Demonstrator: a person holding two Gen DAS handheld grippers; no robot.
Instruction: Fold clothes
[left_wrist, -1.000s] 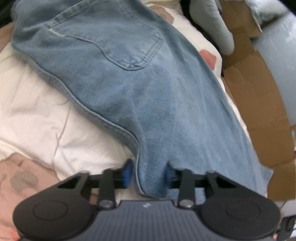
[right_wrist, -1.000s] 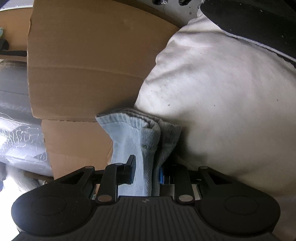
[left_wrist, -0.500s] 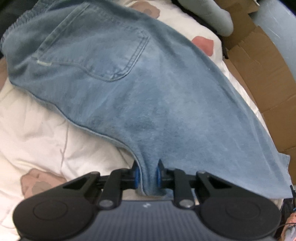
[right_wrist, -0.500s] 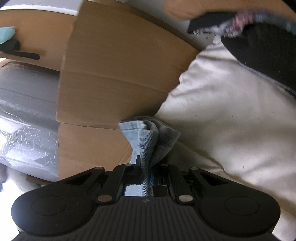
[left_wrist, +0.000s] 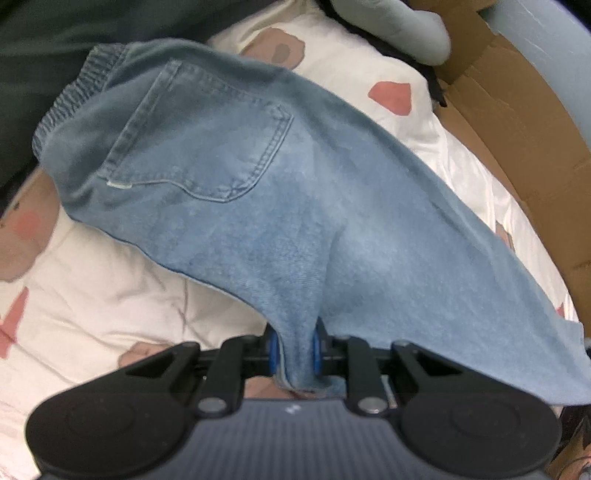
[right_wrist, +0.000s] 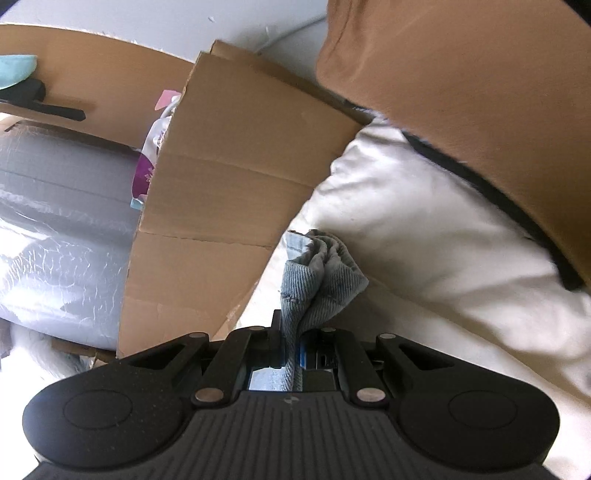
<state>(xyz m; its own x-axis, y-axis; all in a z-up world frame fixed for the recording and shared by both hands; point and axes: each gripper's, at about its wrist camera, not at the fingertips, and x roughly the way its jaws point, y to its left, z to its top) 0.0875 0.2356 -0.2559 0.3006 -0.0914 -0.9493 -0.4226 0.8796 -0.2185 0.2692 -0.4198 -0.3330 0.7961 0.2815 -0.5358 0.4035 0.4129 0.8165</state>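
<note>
The blue pads (left_wrist: 273, 352) of the left gripper (left_wrist: 294, 350) are pressed together on a narrow bunch of denim at the inner edge of the jeans (left_wrist: 229, 206), and the right gripper (right_wrist: 291, 349) is clamped tight on a folded wad of the same cloth, which sticks up just above its tips. Both grips take only a small pinch of thick fabric, so I judge the first danger is that the denim slides out when the weight of the jeans pulls on it. From the left gripper the jeans spread away over the quilt (left_wrist: 110, 295), the back pocket (left_wrist: 199, 144) facing up and the waistband (left_wrist: 81, 92) at the far end, and that far part seems to rest on the quilt. If the two hands pull unevenly, the cloth between them can twist and the fold will come out crooked. The cardboard (right_wrist: 229, 177) stands just beside the jeans on the side of the right gripper, so the hem may catch on its edge. The quilt is soft and may be dragged together with the jeans
</note>
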